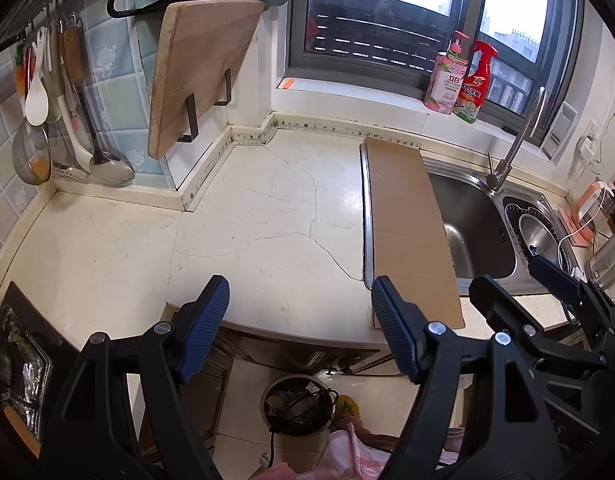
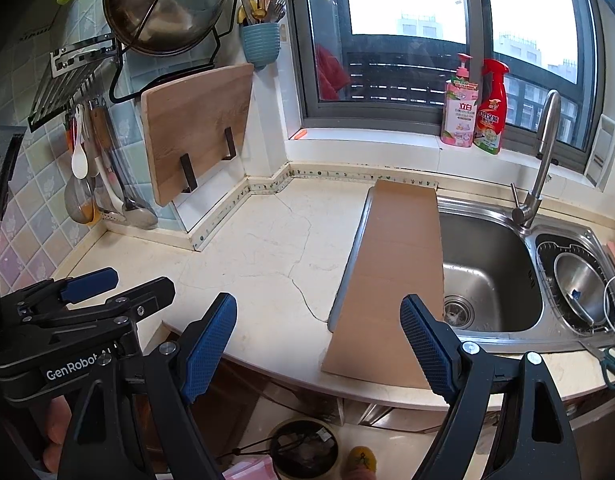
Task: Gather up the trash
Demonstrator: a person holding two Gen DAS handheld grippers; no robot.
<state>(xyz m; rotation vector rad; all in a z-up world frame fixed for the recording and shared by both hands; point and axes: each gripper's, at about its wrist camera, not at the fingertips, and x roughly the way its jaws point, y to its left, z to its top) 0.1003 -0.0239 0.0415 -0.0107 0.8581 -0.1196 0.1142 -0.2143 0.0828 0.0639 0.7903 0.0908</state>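
Observation:
A long brown cardboard strip (image 1: 411,232) (image 2: 391,276) lies flat across the left edge of the sink, its near end jutting past the counter's front edge. A round trash bin (image 1: 297,404) (image 2: 303,448) with dark contents stands on the floor below the counter. My left gripper (image 1: 299,328) (image 2: 119,286) is open over the counter's front edge, left of the cardboard, with nothing between its blue pads. My right gripper (image 2: 317,344) (image 1: 519,284) is open too, and the cardboard's near end shows between its fingers, untouched. A small orange scrap (image 1: 286,84) (image 2: 299,134) lies on the window sill.
A steel sink (image 2: 487,264) with a faucet (image 2: 543,160) is at the right, with a strainer bowl (image 2: 579,284) and scissors (image 2: 609,362) beside it. Two bottles (image 2: 473,112) stand on the sill. A cutting board (image 1: 199,76) and hanging utensils (image 1: 67,120) line the left wall. A stove (image 1: 23,360) sits at the near left.

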